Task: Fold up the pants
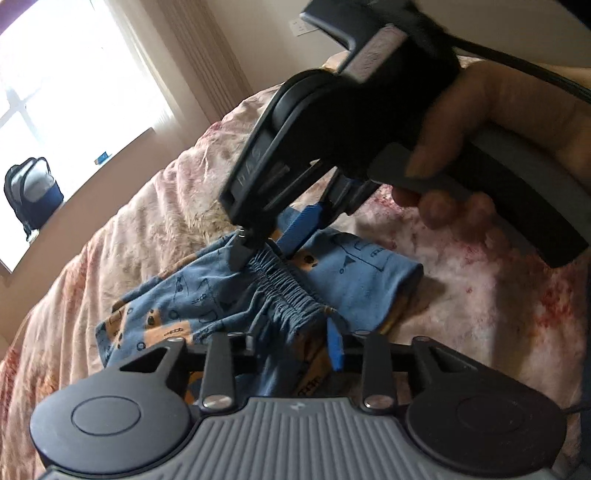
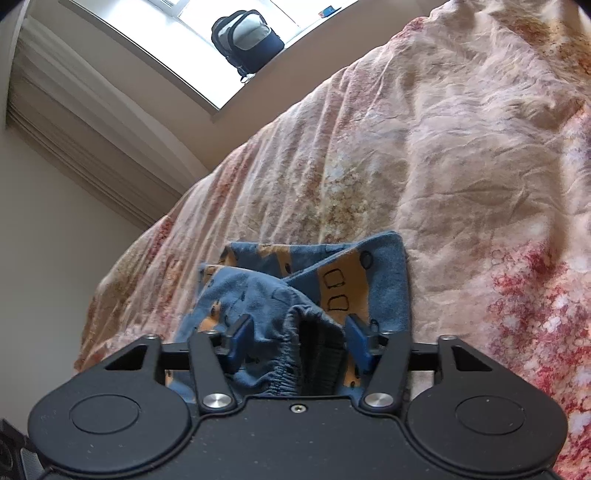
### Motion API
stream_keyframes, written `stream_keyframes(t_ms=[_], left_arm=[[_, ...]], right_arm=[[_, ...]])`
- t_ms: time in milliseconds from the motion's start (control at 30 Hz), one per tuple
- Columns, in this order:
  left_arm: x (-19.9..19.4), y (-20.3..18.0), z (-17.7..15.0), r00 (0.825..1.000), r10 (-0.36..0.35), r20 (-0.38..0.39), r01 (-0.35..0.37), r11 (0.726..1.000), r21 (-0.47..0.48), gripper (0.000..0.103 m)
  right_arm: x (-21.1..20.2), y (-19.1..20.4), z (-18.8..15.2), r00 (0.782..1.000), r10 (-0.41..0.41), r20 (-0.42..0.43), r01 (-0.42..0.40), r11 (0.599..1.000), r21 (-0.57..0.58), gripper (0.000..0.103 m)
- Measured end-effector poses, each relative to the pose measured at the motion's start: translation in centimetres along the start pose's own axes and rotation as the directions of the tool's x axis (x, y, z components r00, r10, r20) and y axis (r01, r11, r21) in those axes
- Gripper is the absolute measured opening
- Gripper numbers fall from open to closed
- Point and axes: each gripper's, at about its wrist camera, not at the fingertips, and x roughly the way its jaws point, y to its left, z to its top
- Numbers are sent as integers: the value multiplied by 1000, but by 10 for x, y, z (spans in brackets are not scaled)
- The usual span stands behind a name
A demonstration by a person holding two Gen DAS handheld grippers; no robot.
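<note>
My right gripper (image 1: 266,240) carries raised letters on its housing, too blurred for me to read. Nothing else in either view shows writing I can make out.

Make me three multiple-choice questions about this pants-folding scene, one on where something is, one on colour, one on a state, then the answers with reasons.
1. Where does the backpack sit?
A. On the window ledge
B. On the bed
C. On the floor

2. What colours are the pants?
A. Plain grey
B. Blue with orange patches
C. Green stripes

3. How does the pants' elastic waistband lie?
A. Flat and untouched
B. Hidden under a pillow
C. Bunched, spanning from the left claw to the right claw

Answers:
1 A, it stands against the bright window above the bedspread.
2 B, blue cloth shows orange blocks with drawn outlines.
3 C, the gathered band runs from one claw to the other, with cloth between each claw's fingers.
</note>
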Motion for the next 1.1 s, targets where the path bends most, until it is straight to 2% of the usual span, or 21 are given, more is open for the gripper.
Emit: stream_keyframes(t_ms=[67, 167, 367, 400, 467, 500, 533, 567, 633, 667, 800, 900, 933, 1033, 1067, 1100], left_arm=[[0, 1, 0, 1000, -5, 3, 5, 1000, -24, 25], [-4, 2, 1, 1000, -10, 1, 10, 999, -40, 19], [-13, 15, 5, 999, -37, 27, 39, 995, -89, 16], [-13, 15, 5, 998, -49, 25, 51, 995, -86, 22], [-12, 12, 4, 998, -58, 4, 58, 997, -56, 40], [-10, 8, 3, 999, -51, -10, 51, 998, -34, 55], [-9, 6, 2, 999, -46, -19, 46, 999, -11, 55], [-8, 2, 1, 999, -37, -24, 37, 999, 19, 54], [-6, -2, 0, 999, -13, -34, 15, 999, 41, 39], [-4, 0, 1, 999, -7, -46, 8, 999, 33, 36], [-2, 12, 6, 997, -43, -63, 39, 997, -59, 36], [0, 8, 8, 996, -35, -78, 33, 999, -24, 37], [0, 6, 8, 996, -33, -78, 33, 999, -5, 41], [1, 2, 7, 997, -19, -78, 21, 1000, 19, 41], [3, 2, 7, 996, -17, -84, 18, 1000, 13, 37], [4, 2, 7, 996, -7, -90, 8, 1000, 11, 24]], right_arm=[[-1, 0, 0, 1000, -27, 13, 27, 1000, -5, 33], [-3, 0, 0, 999, -29, 30, 30, 999, -12, 24], [-12, 5, 0, 998, -16, 60, 18, 1000, -25, 20], [-13, 4, 1, 998, -14, 62, 15, 1000, -22, 20], [-13, 3, 2, 998, -17, 57, 18, 1000, -13, 20], [-11, 3, 1, 998, -24, 52, 24, 1000, -12, 20], [-11, 2, 1, 998, -28, 49, 29, 999, -15, 20], [-10, 3, 1, 998, -31, 46, 32, 999, -17, 20], [-8, 1, 1, 999, -33, 40, 33, 999, -12, 20], [-7, 0, 1, 999, -32, 38, 33, 999, -8, 20], [-6, -2, 1, 999, -33, 33, 33, 999, 3, 20], [-5, -1, 1, 999, -32, 36, 32, 999, 0, 21], [-5, -2, 1, 999, -33, 35, 33, 999, 2, 21], [-6, -3, 1, 999, -33, 33, 32, 999, 10, 21], [-6, -3, 1, 999, -32, 33, 32, 999, 11, 21], [-6, -3, 1, 999, -32, 34, 31, 999, 10, 21]])
